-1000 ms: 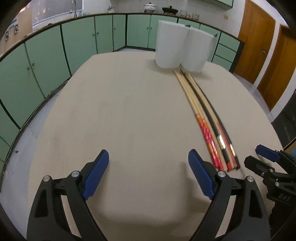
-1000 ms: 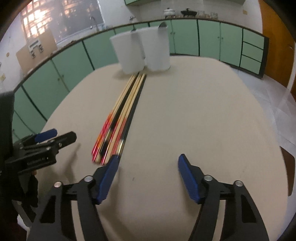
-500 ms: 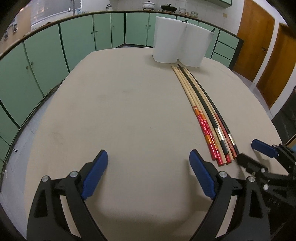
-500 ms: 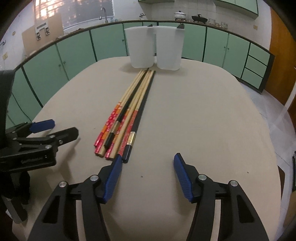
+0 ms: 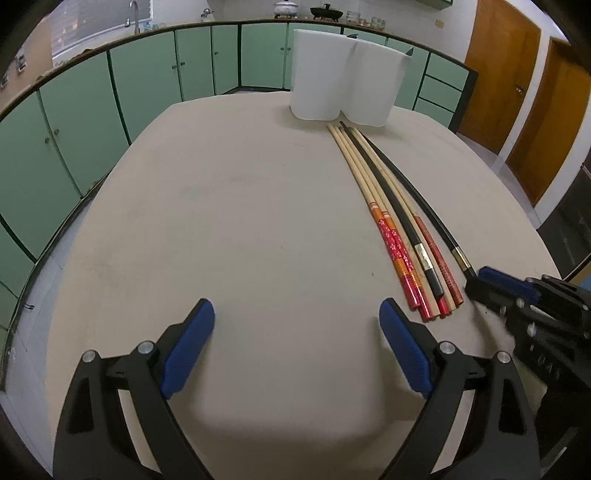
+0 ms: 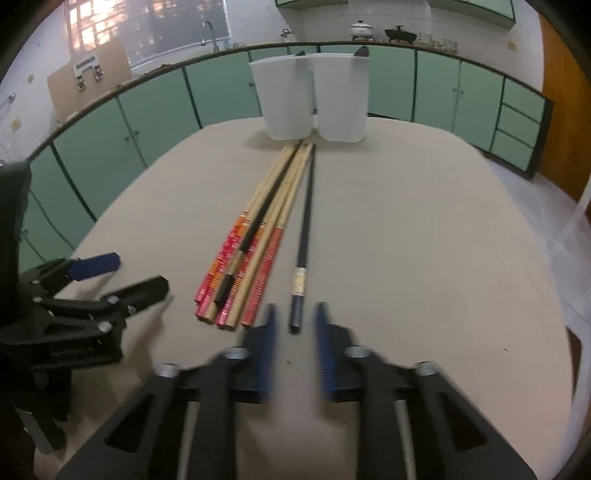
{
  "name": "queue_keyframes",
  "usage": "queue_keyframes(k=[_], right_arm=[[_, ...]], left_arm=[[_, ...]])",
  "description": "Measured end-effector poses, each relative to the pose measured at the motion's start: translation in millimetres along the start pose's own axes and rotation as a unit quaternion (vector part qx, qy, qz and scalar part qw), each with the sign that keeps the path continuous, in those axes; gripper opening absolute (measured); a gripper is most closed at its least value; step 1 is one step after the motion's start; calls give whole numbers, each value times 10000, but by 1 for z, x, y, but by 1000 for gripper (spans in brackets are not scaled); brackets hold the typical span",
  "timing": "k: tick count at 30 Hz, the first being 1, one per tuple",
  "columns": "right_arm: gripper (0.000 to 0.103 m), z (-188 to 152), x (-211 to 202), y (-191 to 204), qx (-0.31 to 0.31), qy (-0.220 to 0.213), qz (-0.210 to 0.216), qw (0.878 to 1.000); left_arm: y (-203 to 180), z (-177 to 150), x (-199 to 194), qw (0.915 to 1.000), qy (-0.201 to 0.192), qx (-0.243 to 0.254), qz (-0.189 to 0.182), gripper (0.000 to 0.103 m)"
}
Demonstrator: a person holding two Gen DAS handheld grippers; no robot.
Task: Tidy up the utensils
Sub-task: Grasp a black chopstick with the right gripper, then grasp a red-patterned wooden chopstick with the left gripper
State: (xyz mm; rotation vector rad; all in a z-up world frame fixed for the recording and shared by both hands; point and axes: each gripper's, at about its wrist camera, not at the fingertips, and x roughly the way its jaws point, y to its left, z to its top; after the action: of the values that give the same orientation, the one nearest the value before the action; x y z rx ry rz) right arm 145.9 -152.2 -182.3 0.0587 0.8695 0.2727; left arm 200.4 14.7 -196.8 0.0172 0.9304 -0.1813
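A lone black chopstick (image 6: 304, 236), set apart right of the bundled chopsticks (image 6: 251, 254) at frame centre, is straddled by the right gripper (image 6: 294, 328), narrowed but not clenched. The left gripper (image 5: 297, 326) is held wide, empty. Closing on the stick's end is called for next.

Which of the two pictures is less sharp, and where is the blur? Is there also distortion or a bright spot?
Right wrist view: motion blur on the right gripper fingers, while the black chopstick between them looks fairly sharp; the window glows overexposed. Left wrist view: sharp throughout, the left gripper crisp. Both views: fisheye bends the green cabinets into an arc, with dark corners.
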Motion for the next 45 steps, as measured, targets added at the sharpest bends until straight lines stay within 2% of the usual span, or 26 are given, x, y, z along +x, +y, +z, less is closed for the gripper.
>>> queue_keyframes(k=[3,7,12,16,26,29,31,34,42,44,45], right_arm=[[7,1,0,-6,111,1,138,9998],[7,1,-4,-19,218,-56,-130,9997],[7,2,-5,-38,379,-68,-261,9989],[7,1,-4,-40,404,-94,-231,9989],[7,1,-4,-44,508,-86,-129,9986],[7,0,-4,-44,516,-80,-121,9986],[7,1,-4,-44,516,-79,-122,9986],[7,1,-4,-44,514,-79,-123,9986],[9,1,-3,-39,382,-60,-136,9992],[9,2,-2,-40,392,-54,-98,9992],[9,2,-1,-41,407,-52,-69,9991]], left_arm=[[-1,-1,0,10000,27,23,-17,89],[-9,-1,0,9999,65,91,-110,89],[-25,-2,2,9995,87,233,-214,89],[-36,-4,6,9993,81,362,-10,89],[-38,0,10,9996,37,254,69,88],[-32,-3,6,9999,-39,132,105,76],[-26,-3,4,9998,-65,91,147,63],[-16,-3,1,9995,-53,88,283,62],[-19,-1,2,9998,-91,39,188,63],[-21,0,4,9998,-122,39,173,60],[-20,1,4,9998,-143,28,157,52]])
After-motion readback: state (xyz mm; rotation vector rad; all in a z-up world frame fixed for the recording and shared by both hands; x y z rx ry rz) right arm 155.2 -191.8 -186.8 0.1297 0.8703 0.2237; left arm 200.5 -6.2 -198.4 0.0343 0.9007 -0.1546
